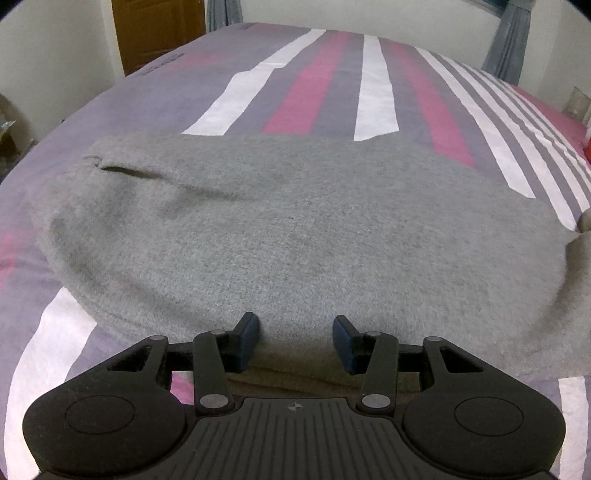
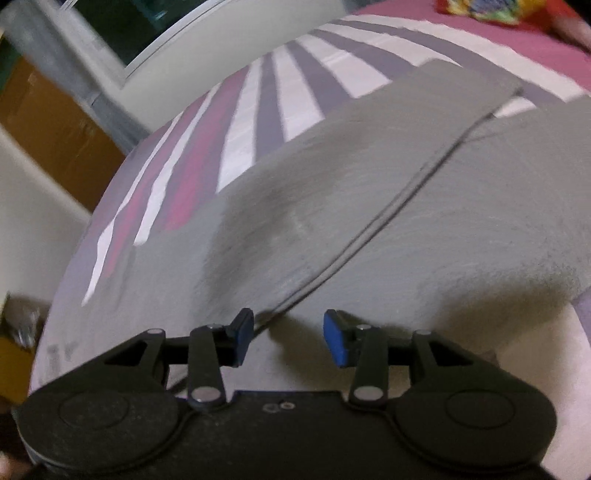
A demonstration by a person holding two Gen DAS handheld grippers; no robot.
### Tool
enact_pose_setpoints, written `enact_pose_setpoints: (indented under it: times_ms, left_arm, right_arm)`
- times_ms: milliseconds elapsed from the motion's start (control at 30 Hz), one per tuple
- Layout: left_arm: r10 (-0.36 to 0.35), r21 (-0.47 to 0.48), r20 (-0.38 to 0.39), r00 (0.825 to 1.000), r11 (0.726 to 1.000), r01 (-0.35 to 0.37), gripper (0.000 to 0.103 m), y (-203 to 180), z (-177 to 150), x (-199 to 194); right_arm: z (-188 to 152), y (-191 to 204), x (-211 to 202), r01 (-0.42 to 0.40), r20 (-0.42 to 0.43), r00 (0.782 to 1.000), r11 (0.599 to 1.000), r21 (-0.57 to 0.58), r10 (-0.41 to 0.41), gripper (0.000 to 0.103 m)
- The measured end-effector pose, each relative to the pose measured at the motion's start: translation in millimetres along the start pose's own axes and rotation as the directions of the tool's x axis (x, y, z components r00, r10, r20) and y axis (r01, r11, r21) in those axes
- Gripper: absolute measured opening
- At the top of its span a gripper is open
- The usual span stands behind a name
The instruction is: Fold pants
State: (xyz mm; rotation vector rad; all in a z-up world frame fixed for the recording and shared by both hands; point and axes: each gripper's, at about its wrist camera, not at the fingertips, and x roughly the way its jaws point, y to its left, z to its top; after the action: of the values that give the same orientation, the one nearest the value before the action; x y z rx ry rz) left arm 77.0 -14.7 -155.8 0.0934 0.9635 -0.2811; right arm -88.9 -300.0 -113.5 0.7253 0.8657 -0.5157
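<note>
Grey fleece pants (image 1: pixel 295 221) lie spread flat across a striped bedspread (image 1: pixel 314 92), with a pocket slit at the far left. My left gripper (image 1: pixel 297 341) hangs over the pants' near edge, jaws apart, and the cloth lies under the gap without being pinched. In the blurred right wrist view the pants (image 2: pixel 443 221) show a dark seam or layer edge (image 2: pixel 388 214) running diagonally down to my right gripper (image 2: pixel 290 338). That gripper is open just above the near end of the seam, with nothing pressed between its blue pads (image 2: pixel 336 343).
The bed carries pink, white and purple stripes (image 2: pixel 258 122). A brown door (image 1: pixel 159 33) and a grey curtain (image 1: pixel 509 44) stand beyond its far side. A cardboard box (image 2: pixel 55 129) sits beside the bed, and a colourful item (image 2: pixel 480 9) lies at the far right.
</note>
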Motion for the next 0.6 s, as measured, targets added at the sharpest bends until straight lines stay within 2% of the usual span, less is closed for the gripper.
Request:
enact_pose_setpoints:
  times_ms: [100,133,233,300,367,467,600]
  left_arm:
    - [-0.01,-0.008,-0.005,1.0,1.0,0.01,0.047,2.0,1.2,1.1]
    - [-0.012,-0.009,-0.006,1.0,1.0,0.012,0.047,2.6,1.6,2.0]
    - [-0.018,-0.012,-0.008,1.0,1.0,0.018,0.047,3.7,2.2,3.0]
    - [-0.02,-0.014,-0.008,1.0,1.0,0.02,0.049,3.6,2.4,3.5]
    - [-0.022,-0.014,-0.008,1.0,1.0,0.022,0.05,3.5,2.4,4.0]
    - [-0.023,-0.015,-0.006,1.0,1.0,0.023,0.051,3.2,2.3,3.8]
    - [-0.021,-0.006,-0.002,1.0,1.0,0.021,0.054,0.9,1.9,4.5]
  right_arm:
    - [8.8,-18.0,14.6,-0.061,0.02,0.998,0.992,0.111,0.059,0.041]
    - [11.7,-24.1,19.1,-0.085,0.04,0.996,0.985,0.151,0.08,0.039]
    - [22.6,-40.2,31.9,-0.096,0.099,0.992,0.961,0.259,0.073,0.021]
    - [29.8,-47.9,38.1,-0.118,0.138,0.987,0.939,0.323,0.077,0.021]
    - [35.1,-45.8,41.6,-0.119,0.136,0.988,0.938,0.325,0.079,0.019]
    - [38.1,-35.0,30.6,-0.128,0.164,0.982,0.959,0.254,0.088,0.008]
    - [31.0,-31.6,-4.3,-0.128,0.23,0.97,0.97,0.206,0.08,0.007]
